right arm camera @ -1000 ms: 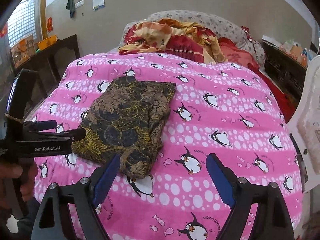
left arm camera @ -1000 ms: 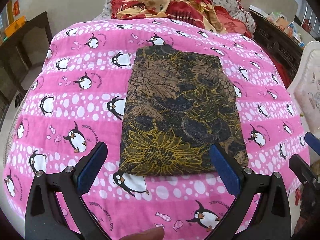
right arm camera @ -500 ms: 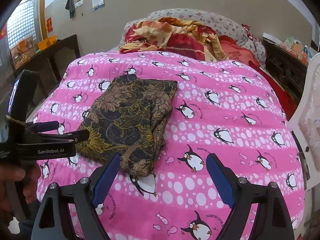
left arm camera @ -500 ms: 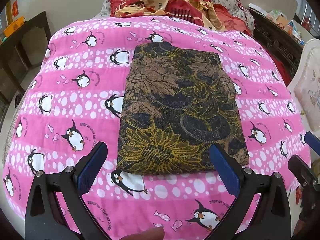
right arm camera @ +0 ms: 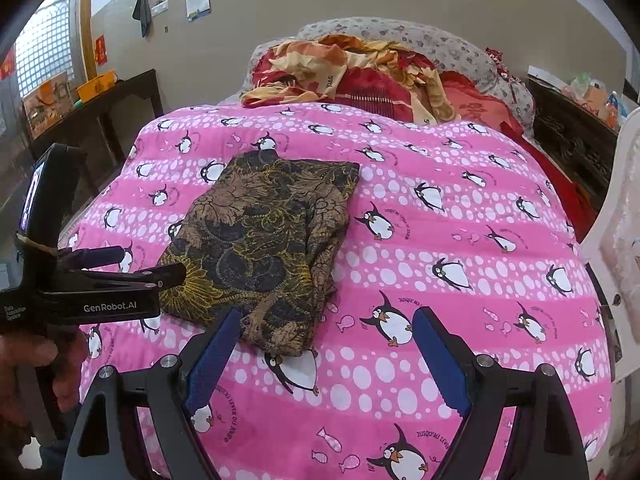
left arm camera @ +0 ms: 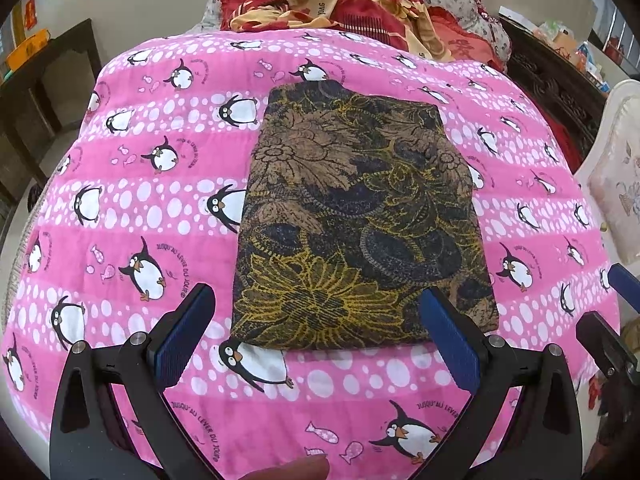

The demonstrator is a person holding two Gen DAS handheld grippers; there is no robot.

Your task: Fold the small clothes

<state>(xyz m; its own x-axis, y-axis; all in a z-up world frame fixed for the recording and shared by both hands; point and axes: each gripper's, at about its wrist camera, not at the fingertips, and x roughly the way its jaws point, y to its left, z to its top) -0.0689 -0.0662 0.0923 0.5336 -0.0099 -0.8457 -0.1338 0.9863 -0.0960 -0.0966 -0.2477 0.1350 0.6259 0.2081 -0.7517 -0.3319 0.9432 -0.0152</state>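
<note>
**A:** What lies in front of me on the left wrist view?

**B:** A folded brown, black and yellow floral garment (left arm camera: 360, 216) lies flat as a tidy rectangle on a pink penguin-print quilt (left arm camera: 132, 184), which covers the bed. My left gripper (left arm camera: 320, 336) hangs just short of the garment's near edge, its blue-padded fingers (left arm camera: 182, 334) spread wide and holding nothing. The right-hand pad overlaps the garment's near right corner in the picture; I cannot tell whether it touches the cloth.

**A:** And the right wrist view?

**B:** My right gripper (right arm camera: 326, 360) is also spread wide and empty, off to the right of the garment (right arm camera: 260, 248). Its left pad sits just at the garment's near corner, while the right pad is over bare quilt (right arm camera: 460, 208). The left gripper (right arm camera: 132, 268) shows from the side at the picture's left edge, over the garment's near left corner.

**A:** Anything else on the bed?

**B:** A crumpled red and orange blanket (right arm camera: 360, 76) is heaped at the far end, well apart from the garment, with a grey flowered pillow (right arm camera: 440, 44) behind it
</note>
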